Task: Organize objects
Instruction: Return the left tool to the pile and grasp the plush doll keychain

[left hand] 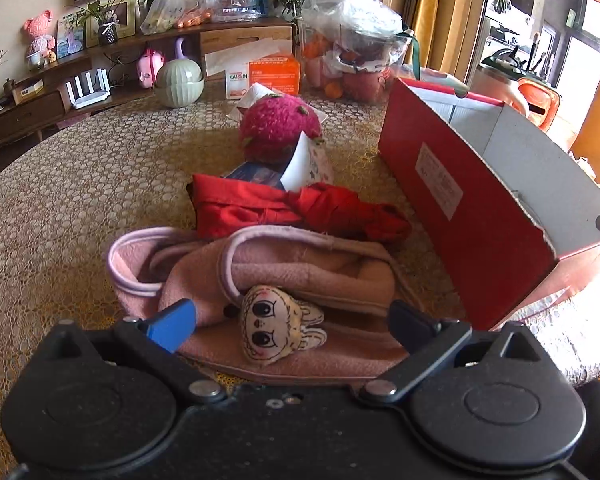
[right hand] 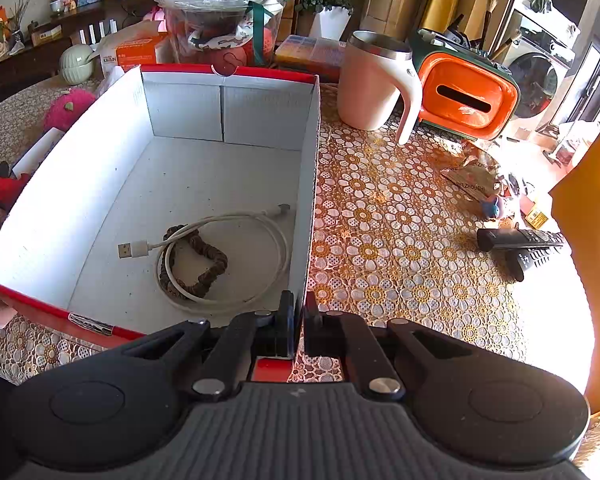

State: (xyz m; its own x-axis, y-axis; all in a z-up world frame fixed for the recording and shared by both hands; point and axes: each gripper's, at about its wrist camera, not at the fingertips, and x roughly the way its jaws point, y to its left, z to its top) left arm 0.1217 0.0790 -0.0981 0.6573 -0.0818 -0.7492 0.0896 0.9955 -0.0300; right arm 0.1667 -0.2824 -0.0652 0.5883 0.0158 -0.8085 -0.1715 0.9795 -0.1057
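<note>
Pink fleece garment (left hand: pixel 292 276) with a doll-face patch (left hand: pixel 270 326), heaped at the near edge of the table (left hand: pixel 60 216), just beside the red box (left hand: pixel 472 204). Left gripper (left hand: pixel 292 320) low over it, jaws spread wide to either side of the patch, nothing gripped. Right gripper (right hand: pixel 298 320) pinched tight on the box's (right hand: pixel 228 76) near wall. Inside, at the near right corner: white cable (right hand: pixel 220 256) and brown scrunchie (right hand: pixel 196 260), overlapping.

Pink fleece garment (left hand: pixel 284 268) — crumpled beside red box (left hand: pixel 472 200).
</note>
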